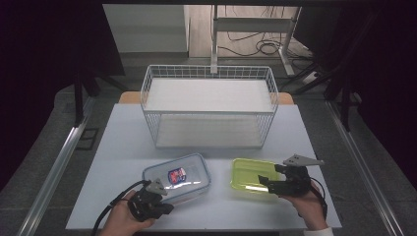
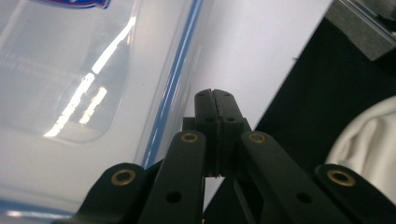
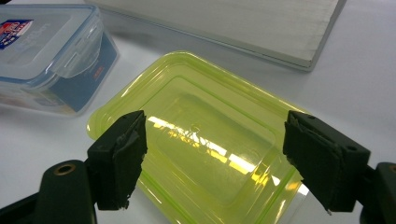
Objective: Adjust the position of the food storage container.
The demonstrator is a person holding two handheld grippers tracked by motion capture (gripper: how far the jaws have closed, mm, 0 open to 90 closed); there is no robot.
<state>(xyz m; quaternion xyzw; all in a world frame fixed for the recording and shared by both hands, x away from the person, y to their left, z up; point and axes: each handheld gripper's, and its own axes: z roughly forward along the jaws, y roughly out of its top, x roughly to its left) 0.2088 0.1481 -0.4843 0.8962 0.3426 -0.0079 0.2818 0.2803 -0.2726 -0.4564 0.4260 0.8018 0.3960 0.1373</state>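
Landmark: a white wire basket [image 1: 209,105] stands at the middle of the table [image 1: 123,142]; every place below is told from it.
Clear container: a lidded clear box with blue trim [image 1: 178,178] lies in front of the basket, toward its left end; a red and blue label sits on its lid.
Green container: a flat yellow-green tub [image 1: 250,178] lies in front of the basket, toward its right end, apart from the clear box.
Left gripper [image 1: 153,204]: clenched on nothing; its jaws meet just beside the clear box's near edge, on the side away from the basket.
Right gripper [image 1: 269,183]: released; its jaws stand wide, one on each side of the green tub, not pressing it.
Step in hand: likely lining up a grasp on the green tub.
Next move: probably close the right jaws squarely on the tub's rim; lift it level toward the basket.
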